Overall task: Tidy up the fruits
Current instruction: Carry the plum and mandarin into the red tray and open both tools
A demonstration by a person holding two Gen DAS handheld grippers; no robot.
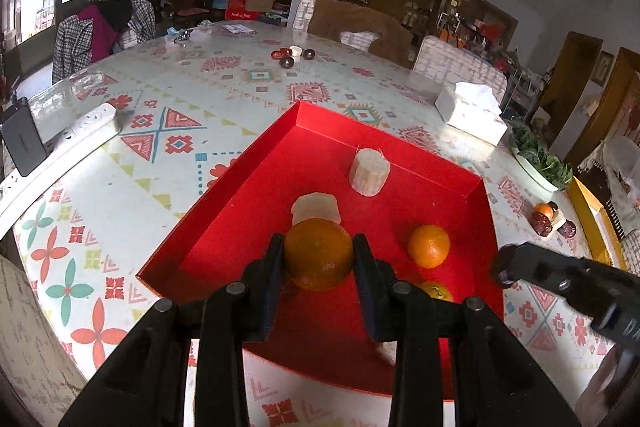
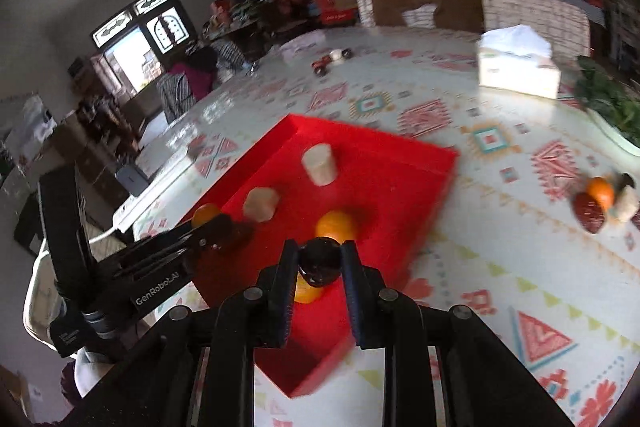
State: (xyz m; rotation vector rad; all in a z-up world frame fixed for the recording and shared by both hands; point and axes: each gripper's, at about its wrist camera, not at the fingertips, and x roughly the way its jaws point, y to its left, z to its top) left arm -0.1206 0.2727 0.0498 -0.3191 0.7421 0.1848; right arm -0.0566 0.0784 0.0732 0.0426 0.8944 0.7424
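Two grippers: both angled down over the red tray (image 1: 248, 195)
Left gripper (image 1: 319, 255): jaws clamped on a large orange (image 1: 319, 259), held above the tray's near half
Right gripper (image 2: 320, 261): jaws closed on a glossy dark round fruit (image 2: 320, 263), above the tray's near corner
Tray: shallow, matte red, square-cornered, on a patterned table (image 1: 160, 115)
Inside: two pale cylindrical chunks (image 1: 369, 171), a smaller orange (image 1: 429, 246)
Loose fruit pile (image 2: 602, 201): right, well apart from tray

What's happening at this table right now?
A person is sorting fruit into a red tray with handheld tongs. The left tongs grip an orange over the tray; the right tongs hold a dark round fruit at its near edge. Two pale chunks and another orange already sit inside.
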